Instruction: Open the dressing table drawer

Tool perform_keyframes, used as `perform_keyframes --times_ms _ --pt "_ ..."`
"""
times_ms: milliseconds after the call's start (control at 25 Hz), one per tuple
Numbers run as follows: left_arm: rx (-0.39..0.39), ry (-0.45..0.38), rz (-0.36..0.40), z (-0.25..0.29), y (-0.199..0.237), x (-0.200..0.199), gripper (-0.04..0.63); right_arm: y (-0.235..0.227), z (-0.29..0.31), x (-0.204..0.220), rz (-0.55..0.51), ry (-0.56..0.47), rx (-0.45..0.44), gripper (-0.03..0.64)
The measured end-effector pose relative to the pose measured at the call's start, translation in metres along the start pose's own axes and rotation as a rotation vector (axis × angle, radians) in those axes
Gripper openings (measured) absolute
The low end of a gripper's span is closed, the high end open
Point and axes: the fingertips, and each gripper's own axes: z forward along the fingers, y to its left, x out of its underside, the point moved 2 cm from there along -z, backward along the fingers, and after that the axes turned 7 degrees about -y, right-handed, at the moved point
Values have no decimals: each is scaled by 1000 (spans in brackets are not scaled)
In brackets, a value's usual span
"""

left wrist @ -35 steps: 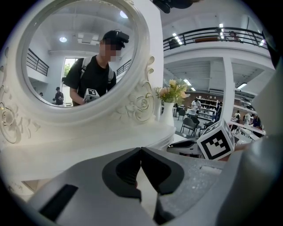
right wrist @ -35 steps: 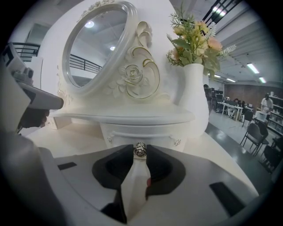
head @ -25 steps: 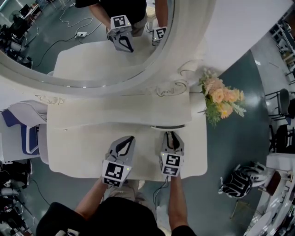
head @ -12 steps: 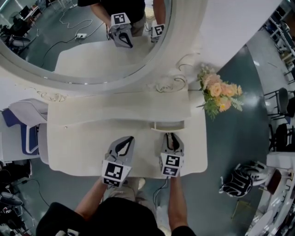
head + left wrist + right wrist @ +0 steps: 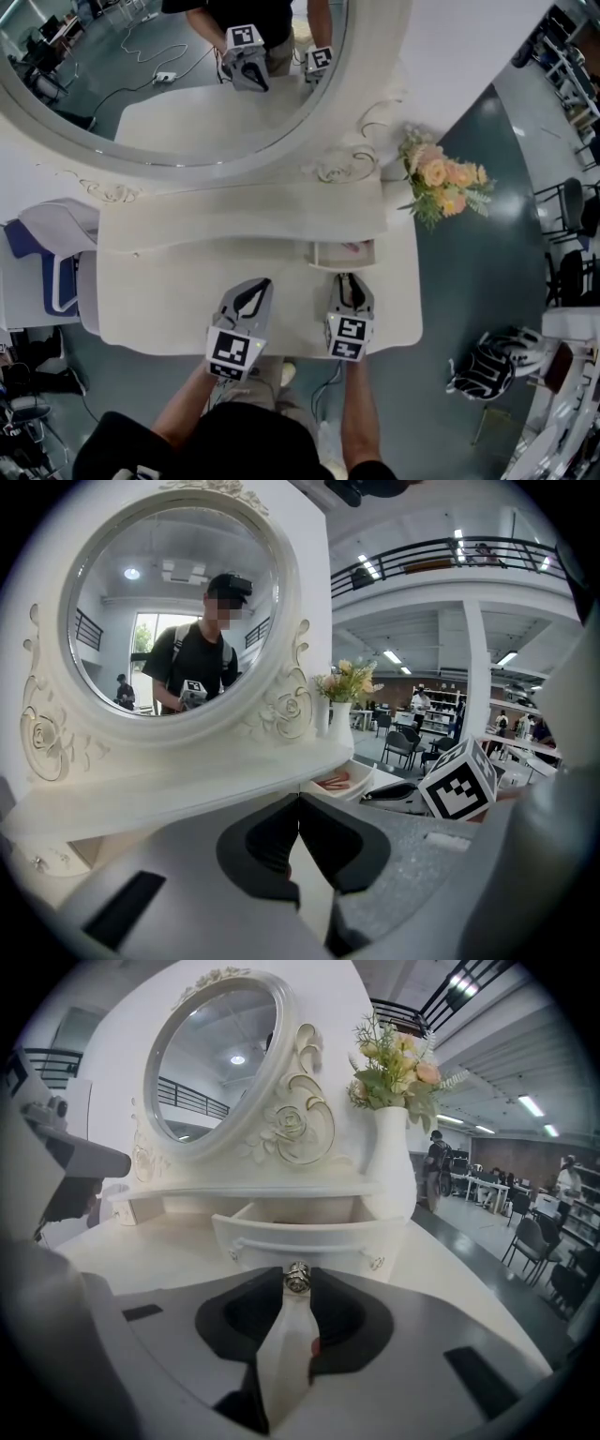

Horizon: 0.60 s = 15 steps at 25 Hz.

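Gripping one knob (image 5: 297, 1279), seemingly; one drawer (image 5: 300, 1238)

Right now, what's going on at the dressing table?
A person works with a handheld tool in each hand. The right tool is clamped on the knob of the small drawer, which stands partly open under the mirror shelf. Something reddish lies inside it, too small to identify. The left tool is shut and empty, over the tabletop beside the right one.
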Motion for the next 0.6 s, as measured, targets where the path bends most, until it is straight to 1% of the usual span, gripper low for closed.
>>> perform_keyframes --times_ms 360,600 --pt "6 -7 4 -8 -6 2 3 1 -9 5 3 -6 5 91" --pt "5 2 0 -13 -8 4 3 1 -12 5 0 -7 6 92"
